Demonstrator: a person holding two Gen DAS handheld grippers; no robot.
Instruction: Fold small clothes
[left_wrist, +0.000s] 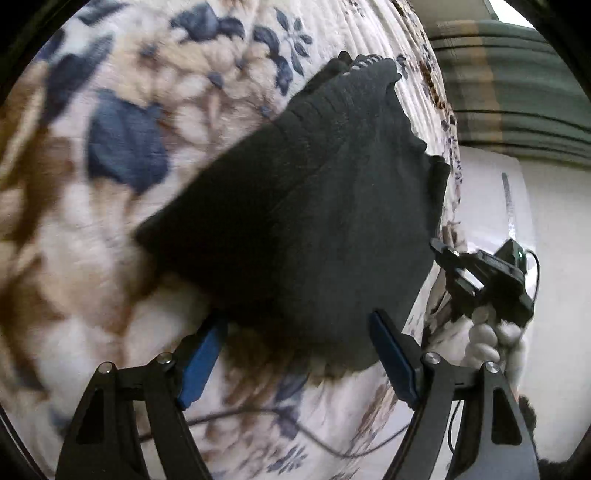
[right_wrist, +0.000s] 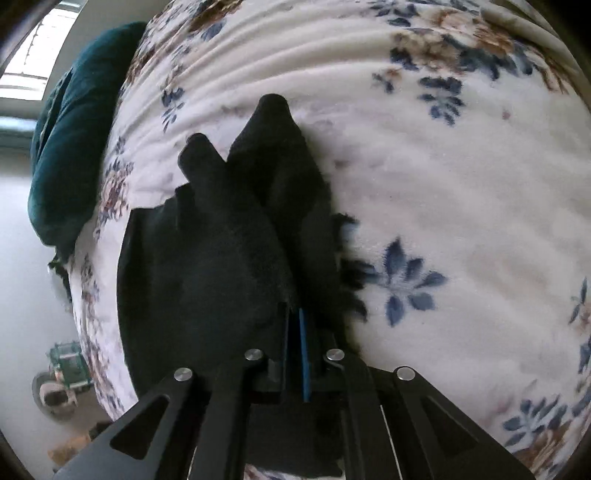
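While the black garment lies spread over the floral blanket, I am only partway into folding it. Seen from my left wrist, it fills the middle of the view, with a ribbed band running up toward one o'clock and a straight folded-looking edge facing nine o'clock. My left gripper has its jaws standing well apart at six o'clock, the blue pads on either side of the cloth's near edge but not pressing on it, so I hold nothing there. At three o'clock in that view I can see my right gripper and the hand around it, just beside the garment's far side.

From my right wrist, the right gripper has its jaws drawn together at six o'clock, and black cloth bunches up right against them. I judge they are clamped on a thin edge of the garment, though the dark fabric hides the exact bite. Two peaks of cloth rise toward twelve o'clock. A dark green cushion sits at nine o'clock, off the blanket's edge.

By my reckoning, one fold may be in place; the garment is not yet a compact bundle, and further folding and flattening remain.
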